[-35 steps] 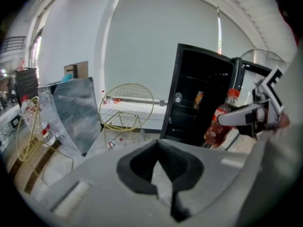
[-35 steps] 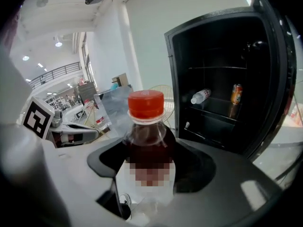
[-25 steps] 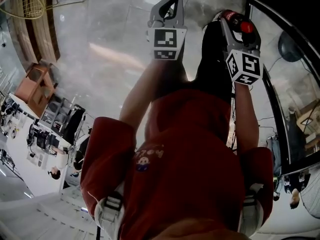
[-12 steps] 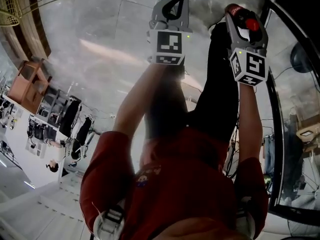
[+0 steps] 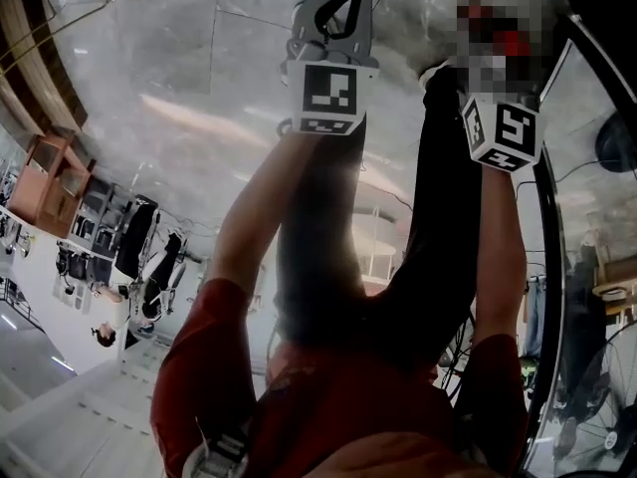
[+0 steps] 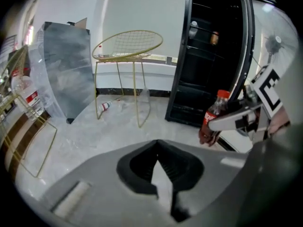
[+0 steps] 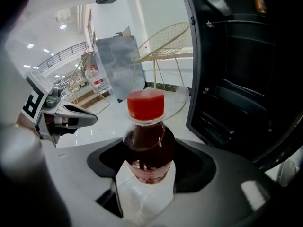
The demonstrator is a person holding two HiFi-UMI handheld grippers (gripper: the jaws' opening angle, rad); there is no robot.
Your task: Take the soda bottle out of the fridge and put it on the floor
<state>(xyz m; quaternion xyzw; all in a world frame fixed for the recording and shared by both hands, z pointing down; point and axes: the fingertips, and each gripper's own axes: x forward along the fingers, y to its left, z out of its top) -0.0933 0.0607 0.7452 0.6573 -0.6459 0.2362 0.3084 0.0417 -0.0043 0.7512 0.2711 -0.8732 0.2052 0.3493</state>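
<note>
Soda bottle (image 7: 147,143), red-capped and filled with dark drink, stood upright in the right gripper (image 7: 149,167), whose jaws were clamped on its body. It was outside the open black fridge (image 7: 236,79), just left of it. Further left, the left gripper (image 6: 158,145) hung over the pale floor (image 6: 118,131), jaws together and empty. A gold wire chair (image 6: 128,46) stood beyond.

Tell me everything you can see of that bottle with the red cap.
The soda bottle is clear plastic holding dark red-brown drink, with a red screw cap and a red label around its middle. It stands upright, clamped at its body between the black pads of the right gripper; nothing else appears to touch it. It hangs above the pale floor, just in front of the open black fridge.
</note>
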